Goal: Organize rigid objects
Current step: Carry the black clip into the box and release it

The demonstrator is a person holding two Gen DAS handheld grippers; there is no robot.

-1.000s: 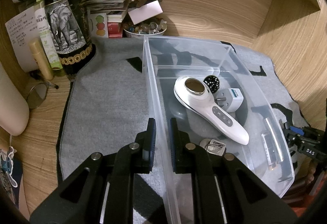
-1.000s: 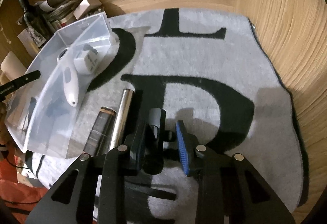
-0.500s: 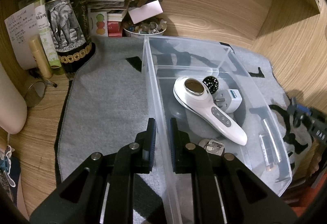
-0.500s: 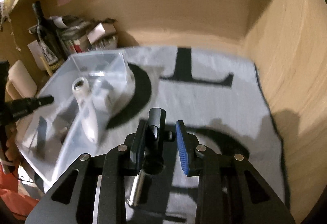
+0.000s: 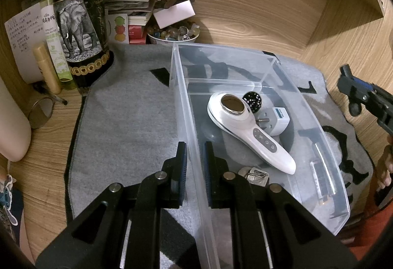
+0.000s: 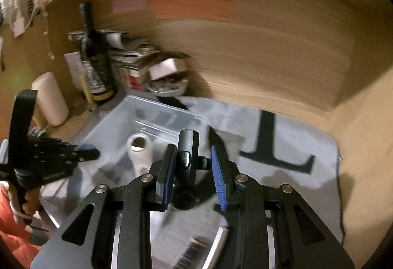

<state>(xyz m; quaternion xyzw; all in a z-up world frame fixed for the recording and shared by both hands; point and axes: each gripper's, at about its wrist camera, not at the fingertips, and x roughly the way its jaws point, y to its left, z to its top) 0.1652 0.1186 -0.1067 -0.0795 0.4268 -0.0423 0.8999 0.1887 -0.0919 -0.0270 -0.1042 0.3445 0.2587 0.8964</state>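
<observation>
Pinching the near wall of the clear plastic bin (image 5: 194, 146), the left gripper (image 5: 195, 165) has one pad outside and one inside, clenched on the thin plastic — most likely to steady the bin while things go in. The right gripper (image 6: 192, 165) clamps a small dark object (image 6: 188, 148), apparently a clip-like piece, though blur makes its kind hard to tell; it hangs above the grey mat (image 6: 282, 170), near the bin's far side. Inside the bin lie a white handheld device (image 5: 250, 131), a white plug adapter (image 5: 277, 119), a speckled black ball (image 5: 251, 100) and some metal pieces (image 5: 255, 174). Only the right wrist view shows the carried object and a metal tube (image 6: 216, 244) on the mat — the left view gives the bin's contents sharply.
</observation>
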